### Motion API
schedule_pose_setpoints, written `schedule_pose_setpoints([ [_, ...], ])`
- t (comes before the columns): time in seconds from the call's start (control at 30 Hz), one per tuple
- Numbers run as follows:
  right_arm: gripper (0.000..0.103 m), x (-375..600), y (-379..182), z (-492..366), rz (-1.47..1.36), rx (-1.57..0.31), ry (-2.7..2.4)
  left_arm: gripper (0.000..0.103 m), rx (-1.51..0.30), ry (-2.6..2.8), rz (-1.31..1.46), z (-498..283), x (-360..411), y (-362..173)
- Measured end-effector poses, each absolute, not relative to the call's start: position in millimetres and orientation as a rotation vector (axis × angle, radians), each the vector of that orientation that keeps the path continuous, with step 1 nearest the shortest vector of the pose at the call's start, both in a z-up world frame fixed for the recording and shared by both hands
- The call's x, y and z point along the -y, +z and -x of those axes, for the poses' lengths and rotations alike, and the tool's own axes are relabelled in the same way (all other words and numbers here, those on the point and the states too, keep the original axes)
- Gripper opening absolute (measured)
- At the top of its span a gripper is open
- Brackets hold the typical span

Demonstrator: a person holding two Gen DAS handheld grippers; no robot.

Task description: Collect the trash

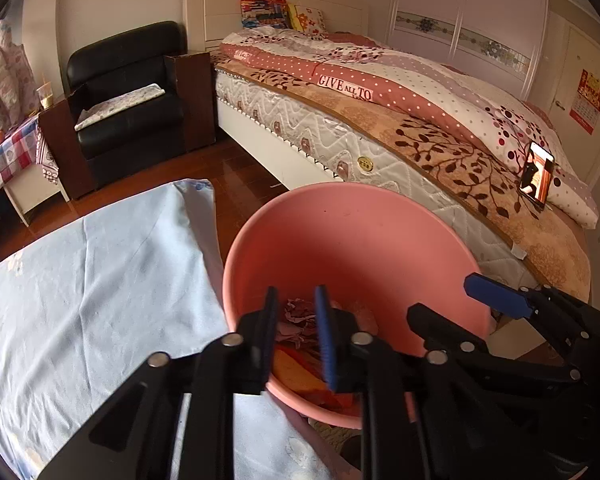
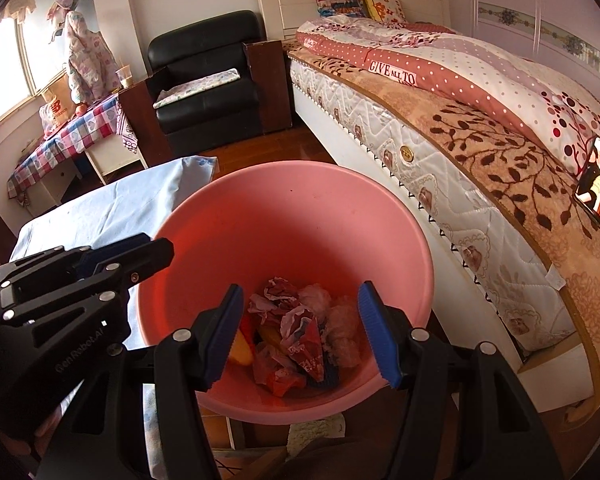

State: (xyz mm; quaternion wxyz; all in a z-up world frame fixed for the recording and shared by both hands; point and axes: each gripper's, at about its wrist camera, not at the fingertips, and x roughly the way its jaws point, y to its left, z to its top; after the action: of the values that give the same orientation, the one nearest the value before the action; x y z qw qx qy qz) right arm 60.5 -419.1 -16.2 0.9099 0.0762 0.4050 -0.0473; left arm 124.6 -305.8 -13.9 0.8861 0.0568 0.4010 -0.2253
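A pink plastic bin (image 1: 351, 248) (image 2: 284, 224) stands between the bed and a cloth-covered table. It holds a pile of crumpled trash (image 2: 300, 332): red and white wrappers, clear plastic, a yellow piece; part of the pile shows in the left wrist view (image 1: 296, 320). My left gripper (image 1: 296, 332) hangs over the bin's near rim, jaws a small gap apart and empty. My right gripper (image 2: 300, 332) is over the bin mouth, wide open and empty. Each gripper shows in the other's view: the right one (image 1: 495, 300), the left one (image 2: 100, 264).
A light blue cloth (image 1: 92, 280) covers the table left of the bin. The bed (image 1: 419, 120) runs along the right, with a lit phone (image 1: 536, 176) propped on it. A black armchair (image 1: 128, 96) and a checked-cloth side table (image 2: 68, 136) stand at the back.
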Motion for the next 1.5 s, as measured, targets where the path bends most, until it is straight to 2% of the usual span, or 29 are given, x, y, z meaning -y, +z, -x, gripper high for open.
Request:
schedule_pose_setpoints([
  [0.07, 0.06, 420.7, -16.5, -60.5, -0.163, -0.836, -0.099, 0.032, -0.831, -0.466, -0.104, -125.8, 302.7, -12.2],
  [0.23, 0.06, 420.4, -16.0, -60.7, -0.163, -0.839, -0.099, 0.04, -0.821, -0.469, -0.092, -125.2, 299.1, -8.2],
  [0.77, 0.06, 417.8, -8.8, -55.3, -0.157, -0.825, -0.12, 0.041, -0.781, -0.489, -0.083, -113.3, 293.5, 5.6],
  [1.1, 0.06, 410.9, -3.4, -54.0, -0.169, -0.824, -0.132, 0.05, -0.769, -0.495, -0.056, -106.4, 282.0, 15.9],
  [1.17, 0.06, 408.3, -0.7, -52.7, -0.176, -0.813, -0.134, 0.055, -0.766, -0.489, -0.055, -104.7, 279.7, 17.3],
  [1.5, 0.06, 395.6, 8.8, -47.5, -0.174, -0.768, -0.144, 0.056, -0.753, -0.455, -0.034, -96.9, 262.1, 24.0],
])
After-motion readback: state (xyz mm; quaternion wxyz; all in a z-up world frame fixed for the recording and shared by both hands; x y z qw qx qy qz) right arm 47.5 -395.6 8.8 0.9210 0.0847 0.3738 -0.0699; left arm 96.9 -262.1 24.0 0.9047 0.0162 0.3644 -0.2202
